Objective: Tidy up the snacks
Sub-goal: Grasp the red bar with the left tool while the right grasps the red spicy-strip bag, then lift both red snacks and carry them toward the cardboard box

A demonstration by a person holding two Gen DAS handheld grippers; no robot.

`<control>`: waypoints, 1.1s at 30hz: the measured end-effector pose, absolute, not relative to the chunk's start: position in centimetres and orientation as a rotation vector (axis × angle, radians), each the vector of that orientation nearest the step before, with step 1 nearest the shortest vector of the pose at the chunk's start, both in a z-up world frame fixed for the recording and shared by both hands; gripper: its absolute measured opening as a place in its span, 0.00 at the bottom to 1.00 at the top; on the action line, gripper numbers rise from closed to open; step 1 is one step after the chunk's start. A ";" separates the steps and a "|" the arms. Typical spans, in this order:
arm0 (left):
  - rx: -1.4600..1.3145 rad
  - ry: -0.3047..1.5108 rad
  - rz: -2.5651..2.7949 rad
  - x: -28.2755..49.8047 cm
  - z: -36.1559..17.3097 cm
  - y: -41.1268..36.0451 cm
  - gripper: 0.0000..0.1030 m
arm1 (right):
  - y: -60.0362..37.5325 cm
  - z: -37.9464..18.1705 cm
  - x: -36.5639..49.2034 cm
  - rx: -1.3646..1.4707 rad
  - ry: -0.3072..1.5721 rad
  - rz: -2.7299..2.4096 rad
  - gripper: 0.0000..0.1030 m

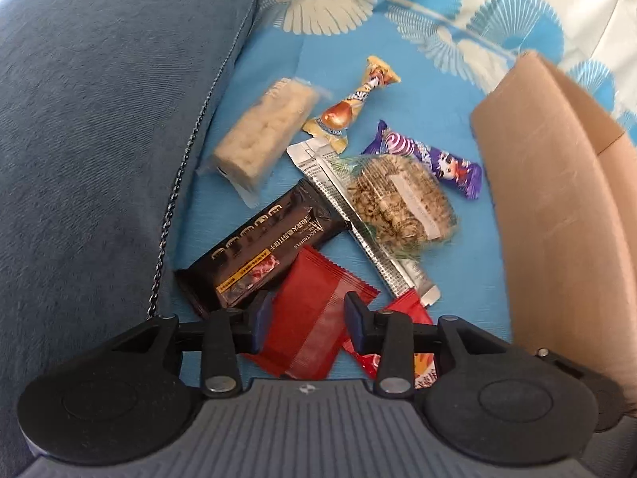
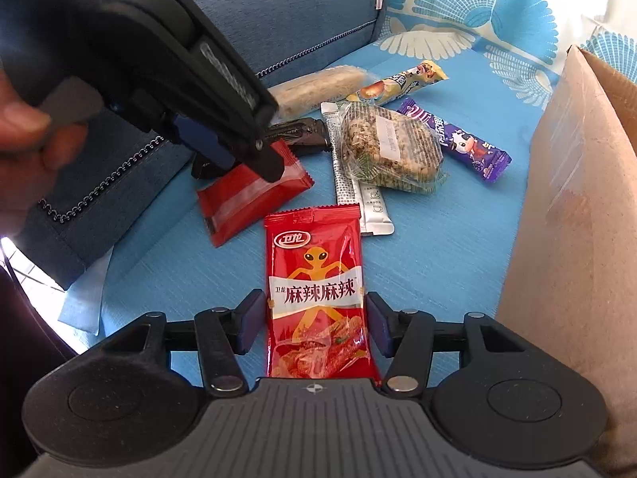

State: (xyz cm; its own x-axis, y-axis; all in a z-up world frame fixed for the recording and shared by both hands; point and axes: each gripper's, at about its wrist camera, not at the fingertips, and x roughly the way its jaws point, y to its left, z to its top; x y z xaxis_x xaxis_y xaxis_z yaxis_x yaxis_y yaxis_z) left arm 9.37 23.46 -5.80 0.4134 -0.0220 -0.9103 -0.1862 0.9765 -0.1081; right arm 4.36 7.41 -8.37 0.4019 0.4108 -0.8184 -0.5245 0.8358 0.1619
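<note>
Right gripper (image 2: 314, 324) is nearest our right wrist view: black two-finger rig with blue pads, jaws apart, straddling a red spicy-strip packet with an orange alien figure (image 2: 316, 286). Small gaps show on both sides of that packet, so pads are not pressing it; it lies flat on the cloth.

Left gripper (image 1: 308, 316) points steeply down over a plain red foil packet with a clear stripe (image 1: 308, 318). Jaws apart, packet under and between the fingers, no clamp that we can see. In the right wrist view the same gripper's tip sits at that packet's top end, with a person's hand (image 2: 24, 135) on its handle.

Rest of the pile, all loose on the cloth:
- dark brown biscuit bar wrapper (image 1: 262, 255), its lower end overlapped by the plain red packet
- silver stick sachet (image 1: 358, 231) under a clear bag of round puffed-grain cake (image 1: 402, 203)
- purple candy wrapper with a cartoon cow (image 1: 430, 159)
- yellow twisted-end wrapper (image 1: 350, 107)
- clear-wrapped pale rice bar (image 1: 258, 135)

Surface is a bright blue cloth with white and blue fan motifs (image 1: 398, 24). Blue-grey upholstered cushion with a beaded seam (image 1: 99, 119) borders it on the left. Brown cardboard box (image 1: 557, 207) stands at the right edge.
</note>
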 end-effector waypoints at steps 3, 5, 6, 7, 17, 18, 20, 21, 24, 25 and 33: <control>-0.149 1.166 0.094 9.7 -6.4 22.6 0.62 | 7.4 -8.4 4.5 -0.126 0.996 0.593 0.56; -0.087 1.189 0.086 10.0 -7.0 21.8 0.65 | 7.4 -8.4 4.6 -0.123 0.998 0.594 0.57; -0.050 1.194 0.090 10.0 -7.2 21.5 0.65 | 7.4 -8.4 4.6 -0.123 0.999 0.595 0.57; -0.019 1.199 0.094 10.1 -7.4 21.3 0.65 | 7.4 -8.4 4.6 -0.123 1.000 0.594 0.57; -0.015 1.201 0.084 10.0 -7.6 21.5 0.48 | 7.6 -8.4 4.7 -0.134 0.995 0.587 0.58; -0.015 1.199 0.085 10.0 -7.6 21.5 0.46 | 7.5 -8.4 4.7 -0.134 0.995 0.586 0.58; -0.018 1.192 0.090 9.9 -7.4 21.5 0.46 | 7.5 -8.4 4.6 -0.137 0.990 0.584 0.54; -0.021 1.188 0.094 9.9 -7.3 21.6 0.46 | 7.4 -8.3 4.6 -0.140 0.984 0.582 0.52; -0.049 1.167 0.105 9.8 -6.8 22.0 0.45 | 7.4 -8.0 4.4 -0.142 0.959 0.579 0.48; -0.059 1.161 0.107 9.7 -6.7 22.1 0.45 | 7.3 -7.8 4.3 -0.144 0.946 0.579 0.48; -0.050 1.202 0.103 10.2 -7.1 21.8 0.46 | 7.4 -8.0 4.7 -0.145 0.973 0.574 0.49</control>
State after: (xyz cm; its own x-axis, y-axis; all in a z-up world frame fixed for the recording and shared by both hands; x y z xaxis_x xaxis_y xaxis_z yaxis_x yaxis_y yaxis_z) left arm 10.19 21.78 -7.10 0.3564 0.0530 -0.9328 -0.1066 0.9942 0.0158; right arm 4.74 7.42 -8.01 0.4281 0.3943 -0.8132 -0.5209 0.8429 0.1345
